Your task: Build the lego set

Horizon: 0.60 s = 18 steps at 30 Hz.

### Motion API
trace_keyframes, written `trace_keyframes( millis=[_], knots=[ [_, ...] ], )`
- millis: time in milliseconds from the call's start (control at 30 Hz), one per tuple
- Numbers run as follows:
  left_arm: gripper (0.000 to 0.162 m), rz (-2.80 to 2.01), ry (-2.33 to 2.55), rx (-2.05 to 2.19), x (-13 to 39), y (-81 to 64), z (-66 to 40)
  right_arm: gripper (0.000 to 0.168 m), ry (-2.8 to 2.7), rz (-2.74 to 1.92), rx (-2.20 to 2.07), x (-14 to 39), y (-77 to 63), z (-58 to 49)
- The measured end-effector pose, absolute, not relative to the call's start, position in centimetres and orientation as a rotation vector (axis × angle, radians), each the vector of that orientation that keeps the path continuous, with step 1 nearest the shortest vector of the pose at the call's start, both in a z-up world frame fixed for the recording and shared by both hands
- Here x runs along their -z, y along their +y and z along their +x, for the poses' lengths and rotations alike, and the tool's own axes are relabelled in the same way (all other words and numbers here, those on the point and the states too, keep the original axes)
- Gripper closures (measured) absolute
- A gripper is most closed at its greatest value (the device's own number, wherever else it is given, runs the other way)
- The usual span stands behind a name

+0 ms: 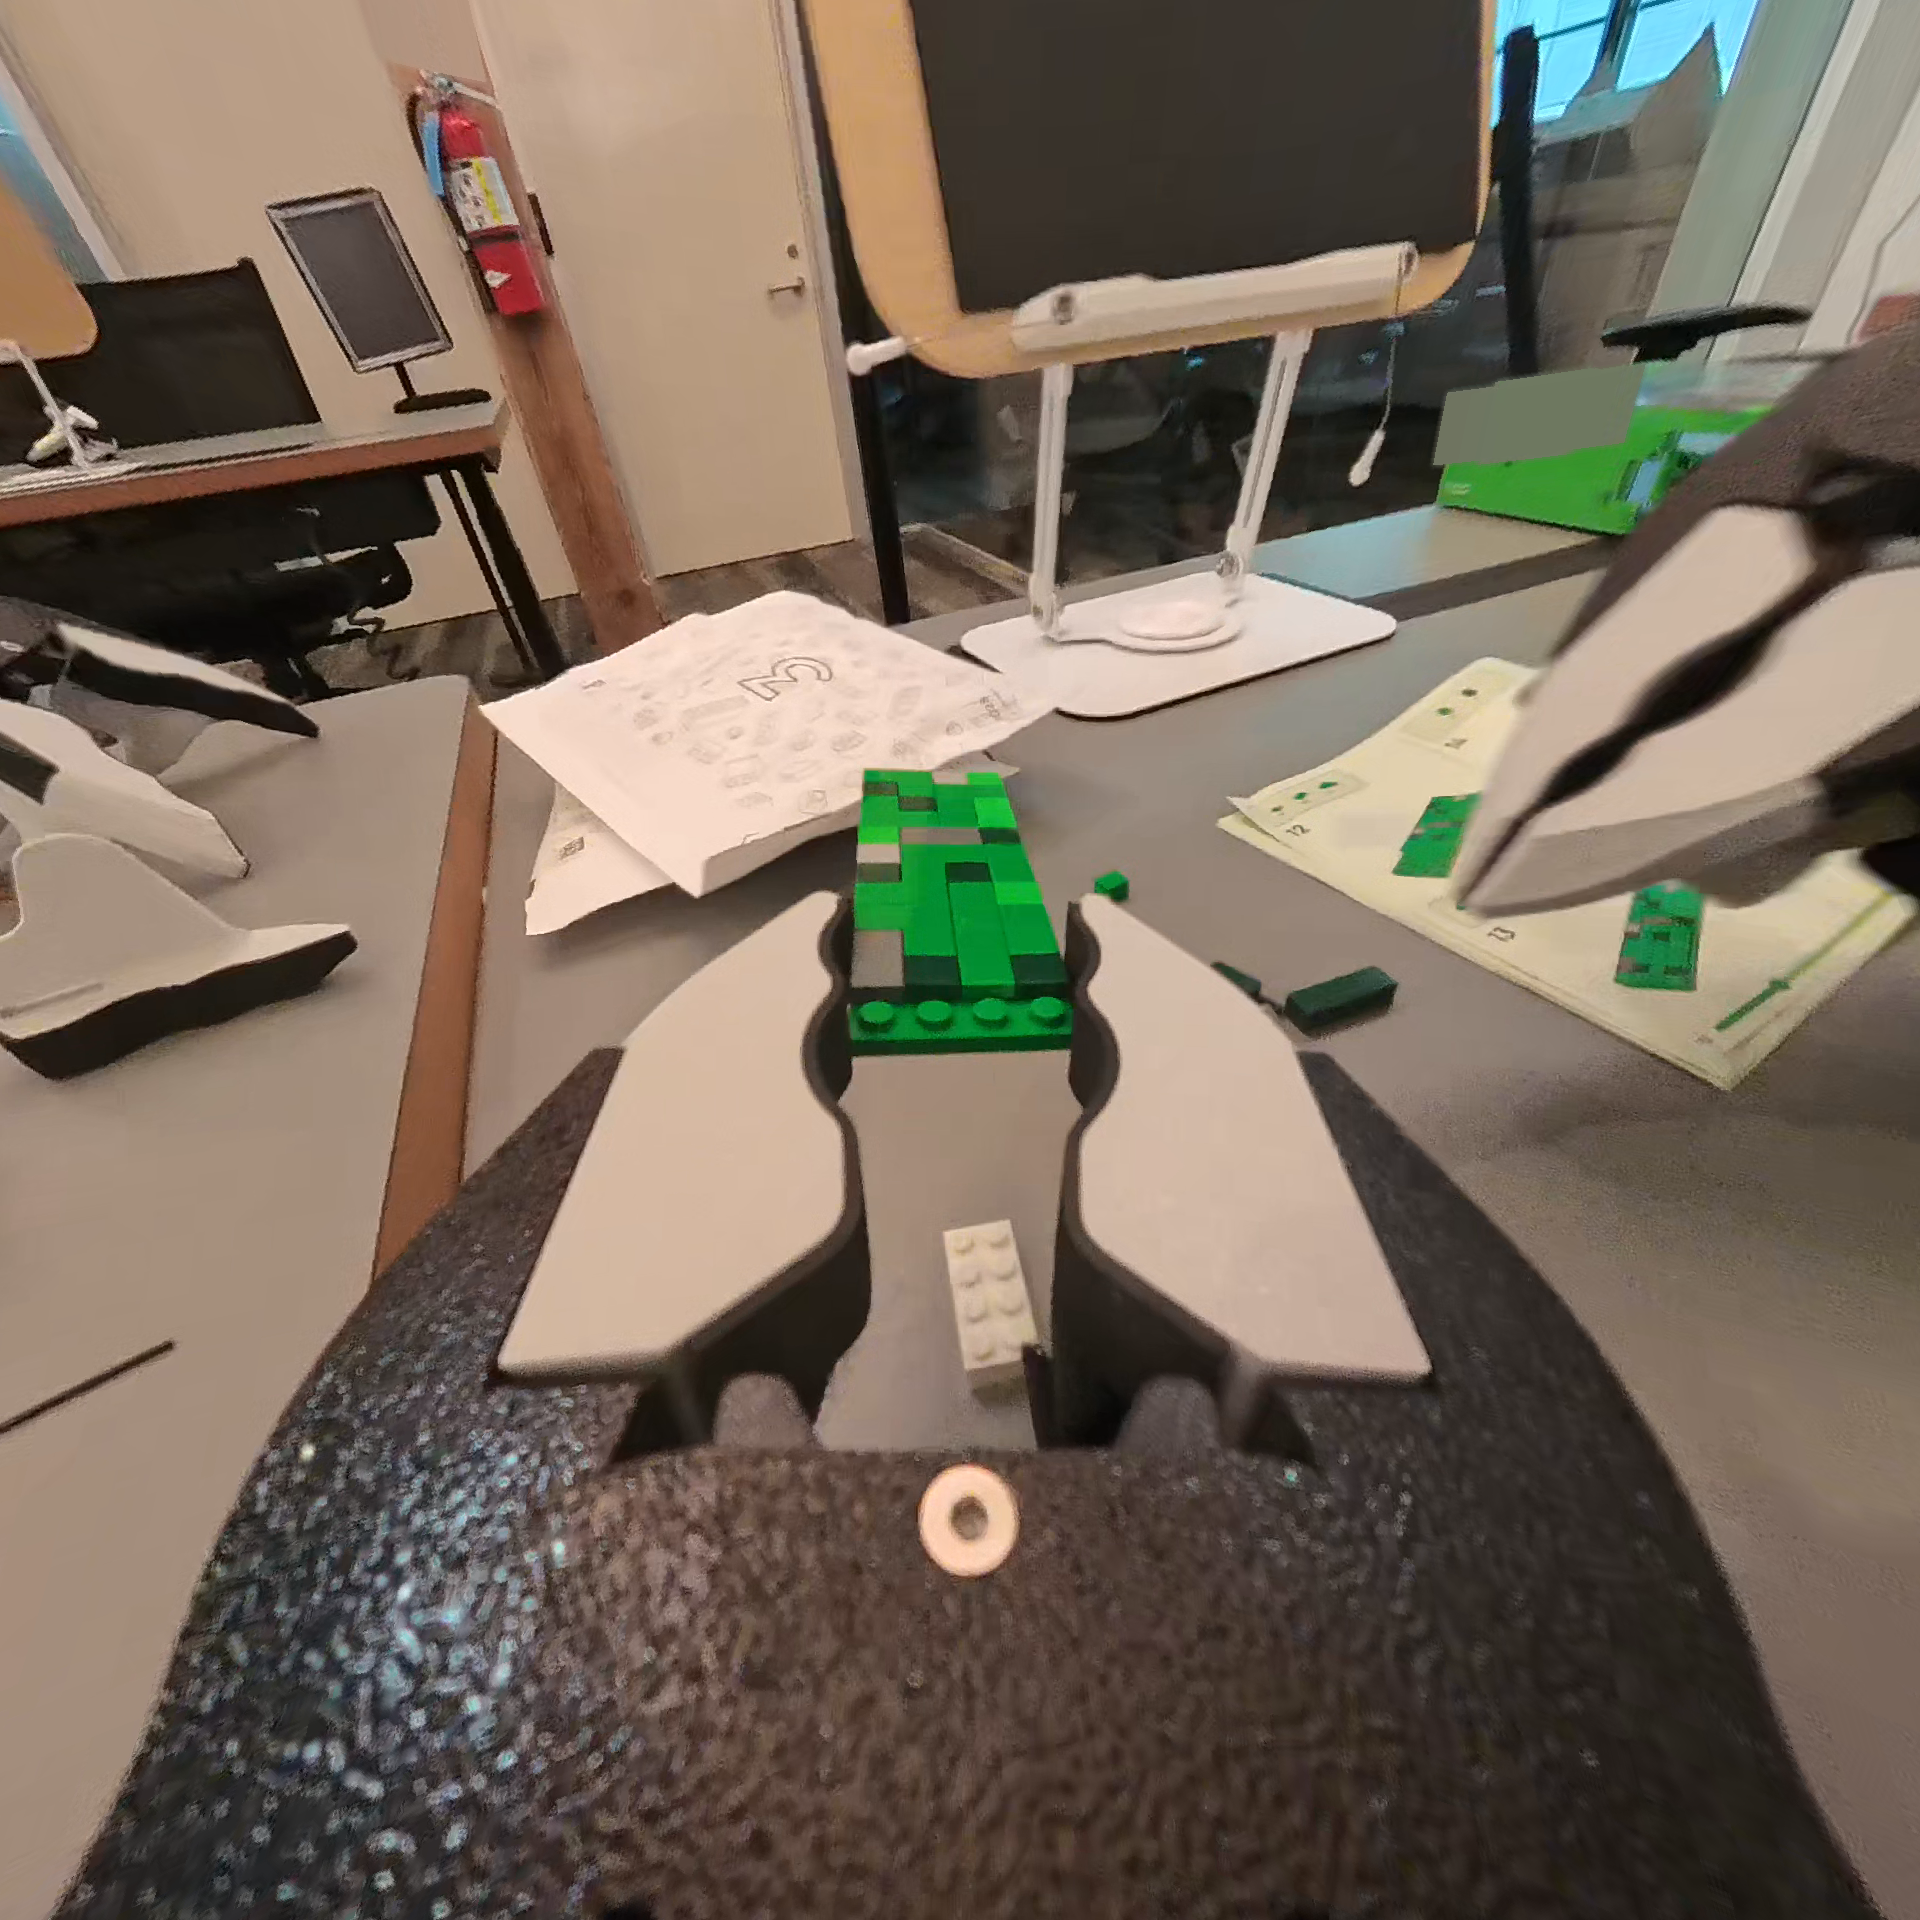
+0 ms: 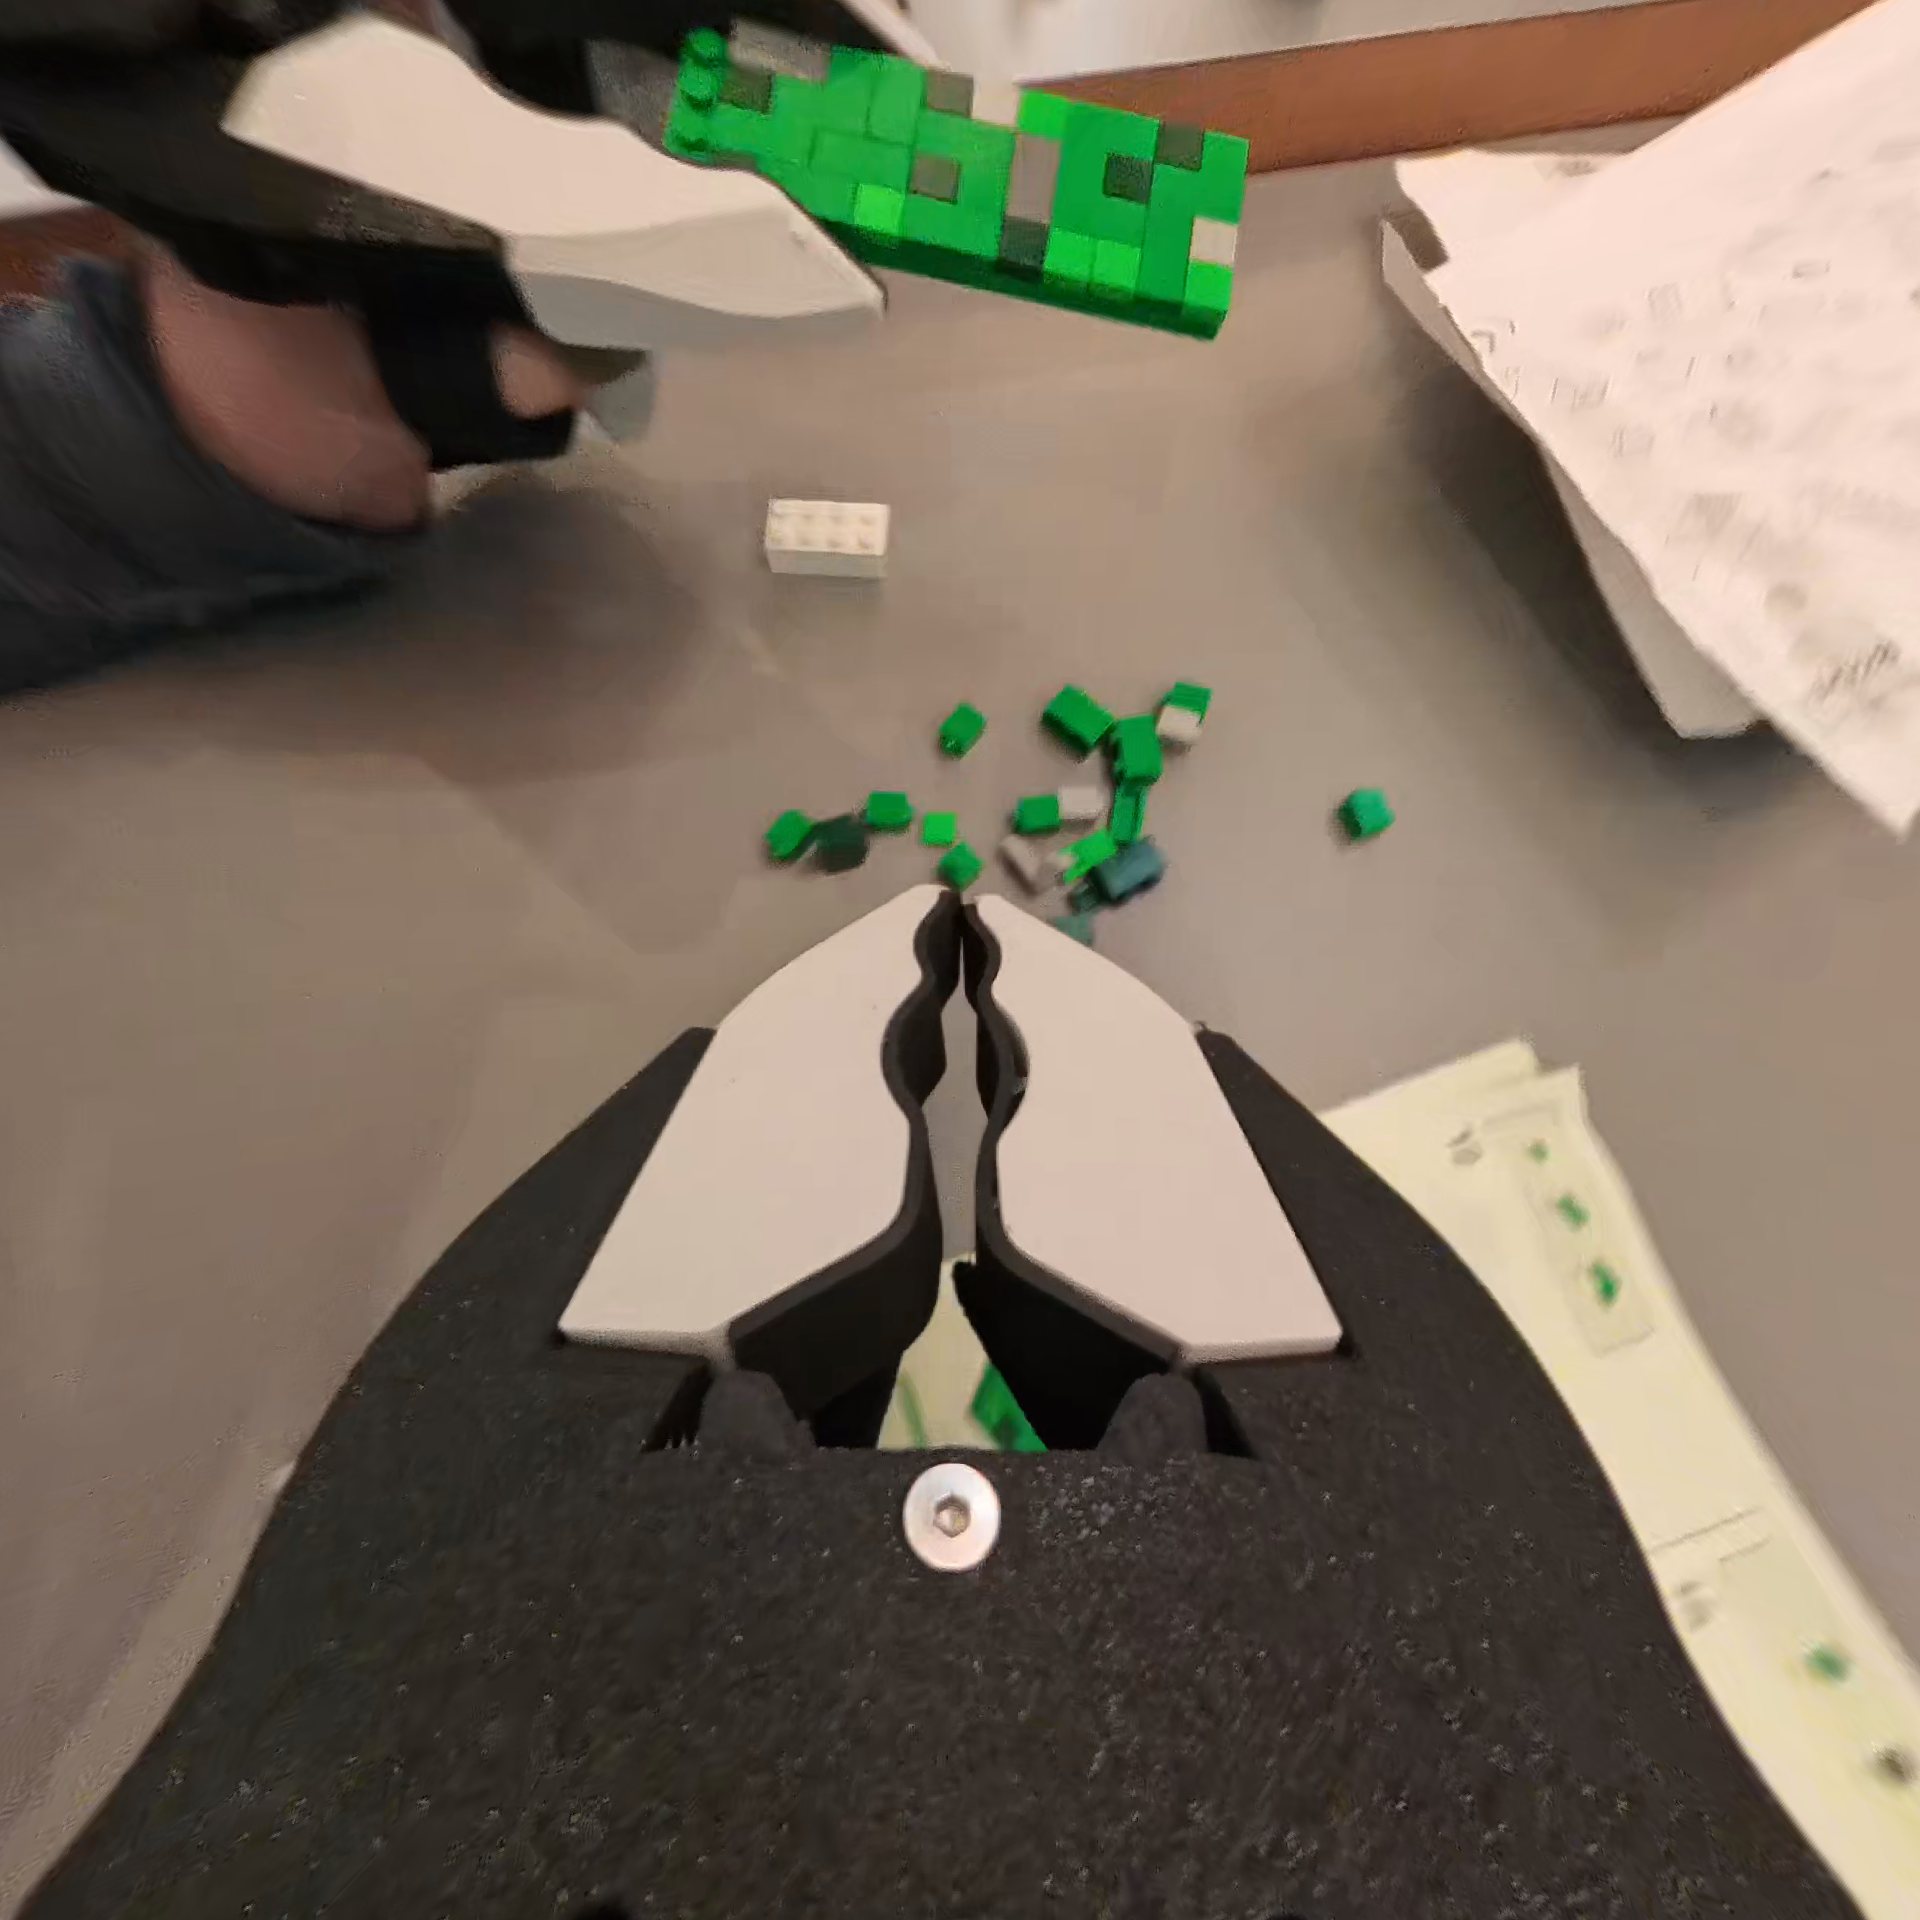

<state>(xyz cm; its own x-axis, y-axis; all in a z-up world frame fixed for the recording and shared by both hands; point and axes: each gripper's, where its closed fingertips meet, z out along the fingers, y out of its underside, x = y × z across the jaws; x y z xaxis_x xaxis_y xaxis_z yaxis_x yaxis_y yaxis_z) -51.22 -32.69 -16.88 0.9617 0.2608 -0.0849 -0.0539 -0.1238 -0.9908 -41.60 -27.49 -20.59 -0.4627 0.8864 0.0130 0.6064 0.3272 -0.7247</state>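
My left gripper (image 1: 961, 940) is shut on the near end of a long green, dark green and grey lego build (image 1: 956, 894). Both pads press its sides. In the right wrist view the build (image 2: 987, 187) hangs above the grey table (image 2: 416, 935) in that gripper. My right gripper (image 2: 961, 906) is shut with its tips together just above the table, at the near edge of a scatter of small green and grey pieces (image 2: 1091, 800). One small green piece (image 2: 959, 864) lies just beyond the tips. In the left wrist view the right gripper (image 1: 1475, 899) hovers over the instruction booklet (image 1: 1621, 935).
A white brick (image 1: 987, 1309) lies on the table under my left gripper. A dark green brick (image 1: 1340, 997) and a small green piece (image 1: 1111, 884) lie to the right. White paper bags (image 1: 758, 727) lie behind the build. A white stand base (image 1: 1174, 634) and a green box (image 1: 1558, 478) stand farther back. The small green piece (image 2: 959, 864) is about 6 centimeters from my right fingertips.
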Motion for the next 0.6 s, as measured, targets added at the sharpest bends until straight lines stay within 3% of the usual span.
trace_keyframes(
  millis=[600],
  knots=[
    [0.124, -1.685, -0.026, -0.238, 16.6, -31.3, -48.5, 0.148, -2.481, -1.202, -0.651, 25.7, -29.3, -44.3]
  ],
)
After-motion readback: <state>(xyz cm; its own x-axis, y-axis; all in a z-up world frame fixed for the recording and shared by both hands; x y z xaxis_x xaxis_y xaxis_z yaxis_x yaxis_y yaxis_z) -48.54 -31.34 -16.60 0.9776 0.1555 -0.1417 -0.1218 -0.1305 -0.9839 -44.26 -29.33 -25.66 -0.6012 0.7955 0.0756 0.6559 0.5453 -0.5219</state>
